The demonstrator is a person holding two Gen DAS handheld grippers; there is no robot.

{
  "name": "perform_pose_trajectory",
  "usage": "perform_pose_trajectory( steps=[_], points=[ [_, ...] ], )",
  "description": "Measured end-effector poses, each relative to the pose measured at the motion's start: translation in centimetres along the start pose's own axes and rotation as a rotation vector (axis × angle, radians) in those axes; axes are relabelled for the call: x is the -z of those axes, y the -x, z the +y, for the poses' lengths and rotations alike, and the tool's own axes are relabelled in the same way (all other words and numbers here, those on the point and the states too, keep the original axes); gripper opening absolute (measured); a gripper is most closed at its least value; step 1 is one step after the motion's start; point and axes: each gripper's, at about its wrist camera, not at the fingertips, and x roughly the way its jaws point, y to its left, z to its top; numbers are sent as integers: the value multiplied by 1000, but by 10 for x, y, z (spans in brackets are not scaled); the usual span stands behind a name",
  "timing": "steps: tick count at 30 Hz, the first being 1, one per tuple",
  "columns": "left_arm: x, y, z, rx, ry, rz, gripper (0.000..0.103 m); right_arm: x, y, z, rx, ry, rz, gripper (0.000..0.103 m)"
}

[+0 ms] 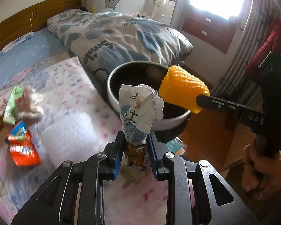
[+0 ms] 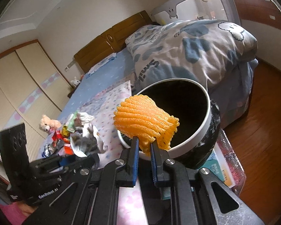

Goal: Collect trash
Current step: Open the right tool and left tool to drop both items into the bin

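The bed (image 1: 28, 56) fills most of your view, with the folded blue-and-white quilt (image 1: 114, 37) heaped along its far side and a pale dotted sheet (image 1: 71, 97) spread nearer to you. At the bed's edge stands the trash bin (image 2: 208, 112) — white rim, black liner, mouth tipped toward you. Your right tongs (image 2: 144, 144) point downward at a slant toward that mouth, jaws drawn nearly together and clamped on the lower edge of an orange foam net (image 2: 146, 120), which sticks up and forward over the bin's near rim, not yet inside. Seen from the left wrist, your right hand (image 1: 256, 166) grips the handle low at the right edge, with the tool reaching in across the bin from that side. Your left tongs (image 1: 135, 138) are tilted more steeply down, jaws set narrow and pinching a crumpled printed wrapper (image 1: 140, 108) with a cartoon fox on it; the wrapper stands upright between the blue pads (image 1: 115, 161), its top just in front of the bin's near rim. Left behind on the sheet, well apart from the bin, lies a small heap of remaining litter — an orange packet (image 1: 22, 150), a green wrapper (image 1: 11, 108) and a wad of tissue (image 1: 31, 105).
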Motion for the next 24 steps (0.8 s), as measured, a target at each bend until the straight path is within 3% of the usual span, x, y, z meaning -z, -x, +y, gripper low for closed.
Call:
perform_pose_trajectory(
  steps=[17,20,22,24],
  points=[
    [-54,-55,-7,0,-19,81,27,-41,-31,-25,61,33,57,14],
    [-58,-61,-7,4,-19,87,32,-46,-34,-29,67,30,61,16],
    [-60,-64,-5,-2,-11,88,48,-48,-36,-31,70,27,63,17],
    [-62,-63,-1,2,11,82,52,-50,-38,-33,78,18,66,19]
  ],
)
